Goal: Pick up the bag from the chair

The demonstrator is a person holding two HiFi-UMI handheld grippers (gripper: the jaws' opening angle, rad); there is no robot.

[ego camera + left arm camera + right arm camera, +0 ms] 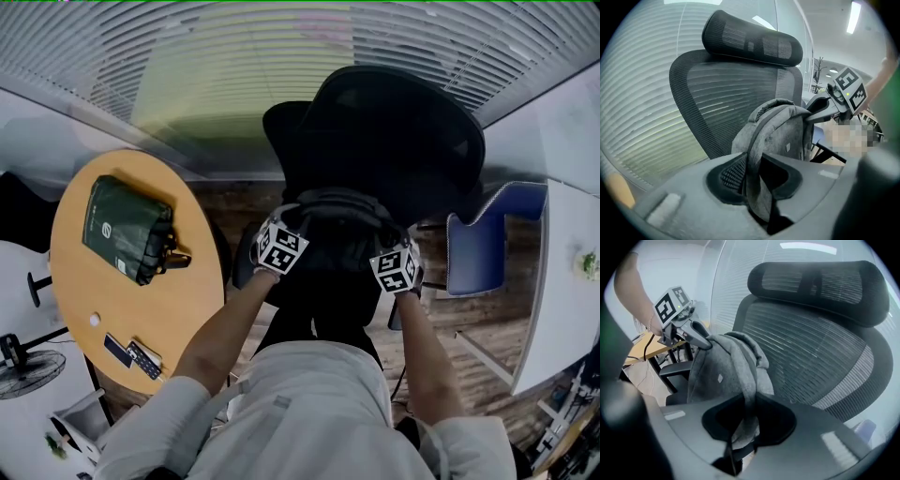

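**Left gripper** (757, 185): jaws clamped on a grey padded shoulder strap (753, 154).
**Right gripper** (747, 423): jaws clamped on the second shoulder strap (750, 380).
**Grey fabric backpack** (785, 133): upright between both grippers, against the backrest. Whether its base sits on the seat cannot be told. Judged soft and slumping, with its weight unknown. The straps are rough weave and give a sure hold, and an even two-sided lift should stop it swinging.
**Black mesh office chair** (717, 98): curved backrest, padded headrest (752, 40).
**Room:** brown wooden floor (469, 328). To the left, a round orange-wood table (192, 309) carries a dark green pouch (127, 228). To the right, a blue seat (478, 248). Beyond, slatted window blinds (187, 56).
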